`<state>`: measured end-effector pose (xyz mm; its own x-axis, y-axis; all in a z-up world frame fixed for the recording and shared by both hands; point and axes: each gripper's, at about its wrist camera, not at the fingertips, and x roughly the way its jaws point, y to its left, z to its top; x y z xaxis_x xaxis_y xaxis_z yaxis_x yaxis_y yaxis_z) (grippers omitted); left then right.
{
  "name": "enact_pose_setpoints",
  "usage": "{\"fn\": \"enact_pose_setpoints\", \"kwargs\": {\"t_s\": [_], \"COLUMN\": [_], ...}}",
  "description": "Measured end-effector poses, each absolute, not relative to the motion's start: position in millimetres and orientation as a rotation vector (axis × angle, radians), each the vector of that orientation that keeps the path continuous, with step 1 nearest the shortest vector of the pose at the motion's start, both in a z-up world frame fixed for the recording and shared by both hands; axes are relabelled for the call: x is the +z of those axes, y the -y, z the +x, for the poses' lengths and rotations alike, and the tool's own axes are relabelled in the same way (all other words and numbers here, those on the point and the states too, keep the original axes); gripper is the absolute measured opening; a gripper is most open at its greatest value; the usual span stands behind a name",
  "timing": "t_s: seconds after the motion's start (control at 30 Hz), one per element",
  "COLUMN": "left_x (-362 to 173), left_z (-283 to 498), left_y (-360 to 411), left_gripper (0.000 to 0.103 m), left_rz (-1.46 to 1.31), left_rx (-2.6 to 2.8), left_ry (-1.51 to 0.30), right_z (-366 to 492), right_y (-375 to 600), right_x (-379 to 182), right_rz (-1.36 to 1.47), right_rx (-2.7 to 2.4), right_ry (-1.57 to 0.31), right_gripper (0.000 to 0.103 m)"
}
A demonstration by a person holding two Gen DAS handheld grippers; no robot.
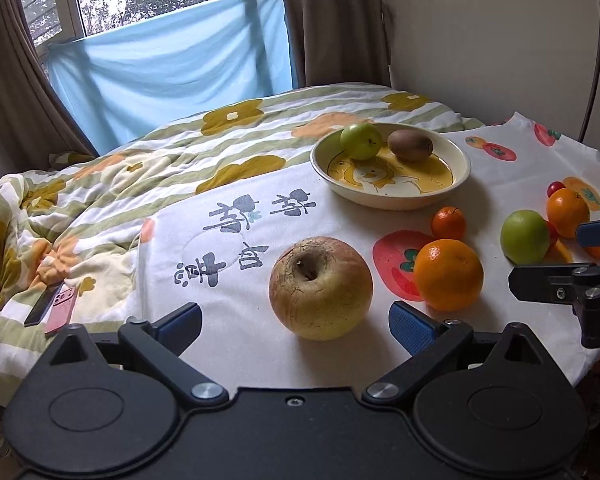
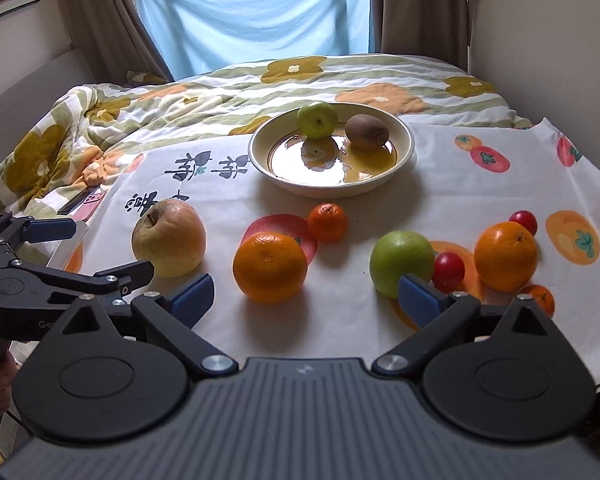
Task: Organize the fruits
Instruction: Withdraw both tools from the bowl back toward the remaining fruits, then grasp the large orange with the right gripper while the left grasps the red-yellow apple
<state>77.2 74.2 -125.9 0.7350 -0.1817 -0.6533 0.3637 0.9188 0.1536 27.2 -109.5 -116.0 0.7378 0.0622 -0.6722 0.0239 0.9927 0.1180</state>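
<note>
Your left gripper, jaws apart and empty, frames the big apple at lower centre, bowl beyond, upper right.

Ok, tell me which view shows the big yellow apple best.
Left wrist view: the apple sits centred, close before the open left gripper, its stem hollow and cracked skin clear. In the right wrist view it lies off to the left, smaller, with the left gripper's finger crossing its lower edge.
</note>
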Motion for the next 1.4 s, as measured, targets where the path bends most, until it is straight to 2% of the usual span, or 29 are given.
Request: {"fn": "enact_pose_setpoints", "kwargs": {"t_s": [0.37,0.6,0.73,0.87,0.93,1.2,1.4], "left_x": [-154,-160,-160,-160,-160,-160,-160], "left_z": [100,117,121,122,123,121,120], "left_y": [-58,-64,-66,-63,-63,-64,-68], "left_gripper": [0.094,0.093,0.089,0.079,0.079,0.078,0.078], "left_rz": [0.349,0.323,0.286,0.273,0.271,0.283,0.288], "left_rx": [-0.367,-0.398,-0.419,-0.442,-0.444,-0.443,-0.423], "left_ry": [-0.674,-0.684,-0.712,-0.727,-0.73,-0.727,-0.729], "right_z": [50,65,69,71,72,82,89], "right_y": [102,104,108,109,111,108,100], "right_x": [-148,-158,-161,-163,-164,-166,-170], "right_rz": [0.189,0.258,0.312,0.337,0.347,0.357,0.345], "right_rx": [0.002,0.019,0.023,0.024,0.028,0.03,0.051], "right_ry": [-0.745,-0.761,-0.771,-0.774,-0.776,-0.787,-0.799], "right_gripper": [0.103,0.103,0.103,0.103,0.103,0.096,0.085]}}
